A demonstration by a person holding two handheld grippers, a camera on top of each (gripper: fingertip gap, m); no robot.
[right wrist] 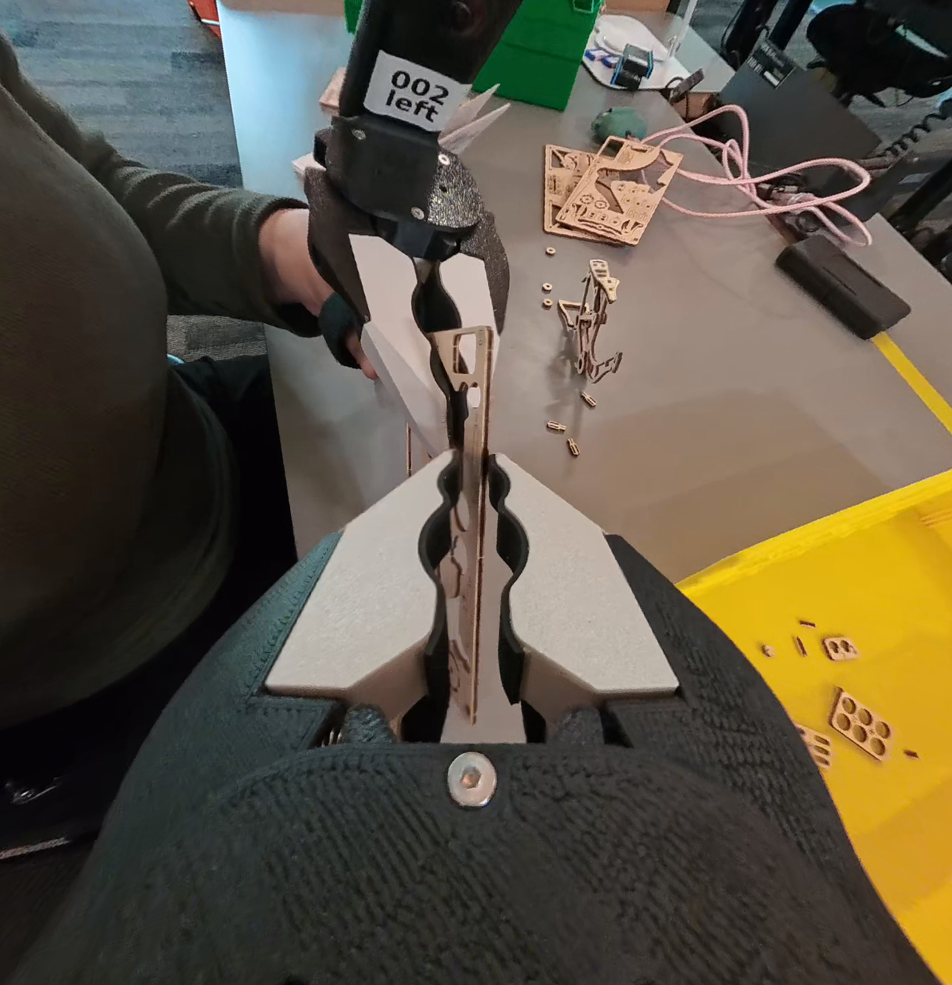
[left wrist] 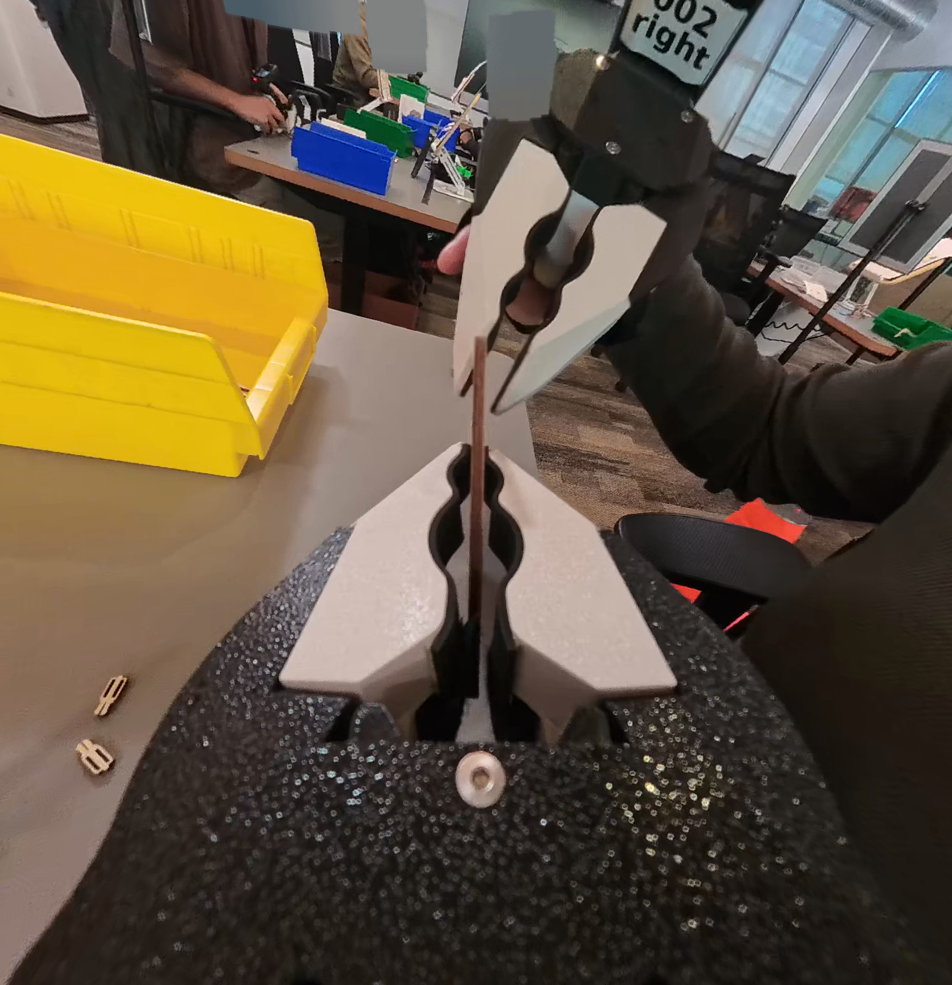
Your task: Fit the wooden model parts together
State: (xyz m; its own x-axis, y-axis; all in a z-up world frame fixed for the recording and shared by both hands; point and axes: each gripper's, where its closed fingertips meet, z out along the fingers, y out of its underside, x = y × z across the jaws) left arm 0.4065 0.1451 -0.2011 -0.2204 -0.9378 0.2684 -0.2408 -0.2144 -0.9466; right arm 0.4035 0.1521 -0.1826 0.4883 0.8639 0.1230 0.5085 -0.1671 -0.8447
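A thin laser-cut wooden sheet (left wrist: 478,506) runs between my two grippers, which face each other above the grey table (left wrist: 89,559). My left gripper (left wrist: 478,450) is shut on one end of it, and the sheet shows edge-on between its fingers. My right gripper (left wrist: 480,401) comes from above and straddles the other end. In the right wrist view the right gripper (right wrist: 472,458) has its jaws slightly apart. There the sheet (right wrist: 465,373) is tilted and lies against the right finger.
A yellow bin (left wrist: 143,330) stands at the left and holds loose wooden pieces (right wrist: 860,725). Two small connectors (left wrist: 110,695) lie on the table. A part-built wooden model (right wrist: 591,325), part sheets (right wrist: 607,192), a pink cable (right wrist: 783,181) and a black box (right wrist: 841,285) lie beyond. My two grippers' fingertips are within a few centimetres of each other.
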